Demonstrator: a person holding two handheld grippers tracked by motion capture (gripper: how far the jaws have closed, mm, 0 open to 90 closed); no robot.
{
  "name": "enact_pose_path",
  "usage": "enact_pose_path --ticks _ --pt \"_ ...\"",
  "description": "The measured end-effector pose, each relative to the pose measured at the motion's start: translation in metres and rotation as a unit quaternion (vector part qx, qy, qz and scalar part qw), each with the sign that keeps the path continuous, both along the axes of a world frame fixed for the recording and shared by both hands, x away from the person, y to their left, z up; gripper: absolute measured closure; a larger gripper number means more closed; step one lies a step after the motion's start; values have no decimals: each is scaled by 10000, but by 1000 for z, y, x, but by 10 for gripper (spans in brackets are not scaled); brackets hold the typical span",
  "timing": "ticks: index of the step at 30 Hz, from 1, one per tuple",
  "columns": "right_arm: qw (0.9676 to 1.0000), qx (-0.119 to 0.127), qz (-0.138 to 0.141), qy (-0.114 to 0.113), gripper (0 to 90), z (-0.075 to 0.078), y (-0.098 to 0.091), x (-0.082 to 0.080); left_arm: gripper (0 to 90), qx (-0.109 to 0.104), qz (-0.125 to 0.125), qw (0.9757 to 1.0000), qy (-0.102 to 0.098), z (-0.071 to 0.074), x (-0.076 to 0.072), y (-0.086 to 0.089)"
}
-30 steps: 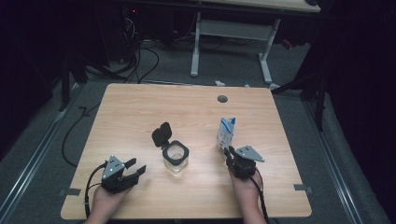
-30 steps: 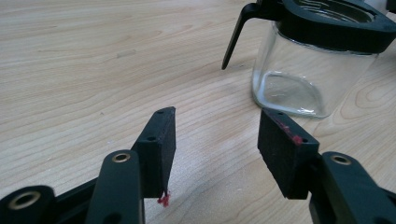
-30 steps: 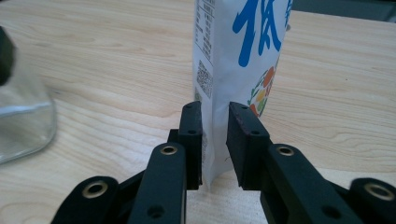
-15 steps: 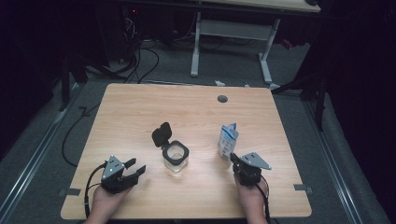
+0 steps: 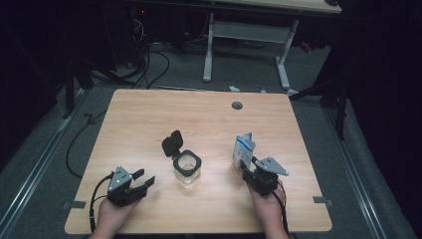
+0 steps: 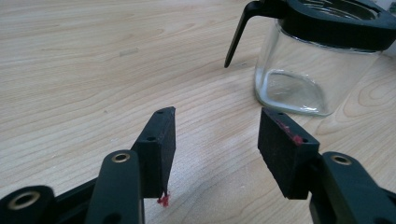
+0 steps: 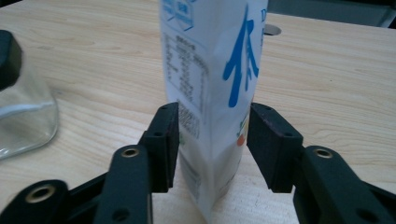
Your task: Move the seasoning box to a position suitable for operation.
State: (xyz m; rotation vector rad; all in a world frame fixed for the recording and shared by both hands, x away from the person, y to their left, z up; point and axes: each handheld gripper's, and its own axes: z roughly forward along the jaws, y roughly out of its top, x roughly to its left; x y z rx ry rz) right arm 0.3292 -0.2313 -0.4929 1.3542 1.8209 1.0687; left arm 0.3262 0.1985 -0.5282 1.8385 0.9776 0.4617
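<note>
- Right gripper [image 5: 245, 168] — its jaws have just been opening and are now standing apart on either side of the carton [image 5: 243, 149]; in the right gripper view the carton [image 7: 210, 93] is sitting between the two pads [image 7: 164, 140] with a thin gap showing on each side, so nothing is being squeezed.
- Carton — it is standing upright on the wooden table [image 5: 149, 119], right of centre, its white and blue printed corner facing the right gripper's camera and its base resting on the wood.
- Left gripper [image 5: 146, 180] — it is lying low over the near left part of the table in the person's left hand [image 5: 112, 216], jaws parted and holding nothing; in the left gripper view bare wood is showing between the pads [image 6: 161, 149].
- Glass jar [image 5: 187, 169] — it is standing between the two grippers, near the table's middle, its black hinged lid [image 5: 172, 144] tipped open and back to the left; in the left gripper view the jar [image 6: 308, 70] is lying ahead and to the right of the open jaws, apart from them.
- Open room — the far half of the table is lying bare up to a small round cable hole [image 5: 237, 105] near the back edge.
- Edges — the person's right hand [image 5: 266, 211] is crossing the near edge, and both grippers are keeping well inside the side edges; dark floor is surrounding the table.
</note>
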Motion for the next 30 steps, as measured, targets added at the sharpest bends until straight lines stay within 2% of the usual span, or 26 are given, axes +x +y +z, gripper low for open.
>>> enact_pose_path --ticks 4,8,10,11,13,15,20,23,26,30 --pt "9998 126 116 43 518 -1 -3 7 473 -27 32 10000 22 -1 1 1" --pt "9999 35 117 -85 657 0 -3 5 473 -27 38 10000 31 -1 1 2" --pt "9998 29 180 -96 698 1 -3 3 473 -36 40 10000 30 -1 1 2" --pt "9997 1 217 -141 792 1 -3 1 473 -25 27 10000 49 -1 2 2" --pt "9996 -4 227 -160 806 1 -4 0 473 -28 26 10000 51 -1 2 2" --pt "9996 93 237 -118 830 1 -5 0 473 -47 31 10000 60 -2 2 2" --pt "9997 121 154 -137 834 0 -4 0 474 -68 44 10000 59 -1 2 2" --pt "9997 17 130 -192 824 -1 -1 -1 473 -69 37 9999 65 -2 2 2" --pt "9999 -57 85 -136 743 -3 1 2 473 -77 26 9999 87 -2 2 2" --pt "9998 -8 125 -126 778 -3 1 2 473 -106 2 9999 121 -1 2 2"
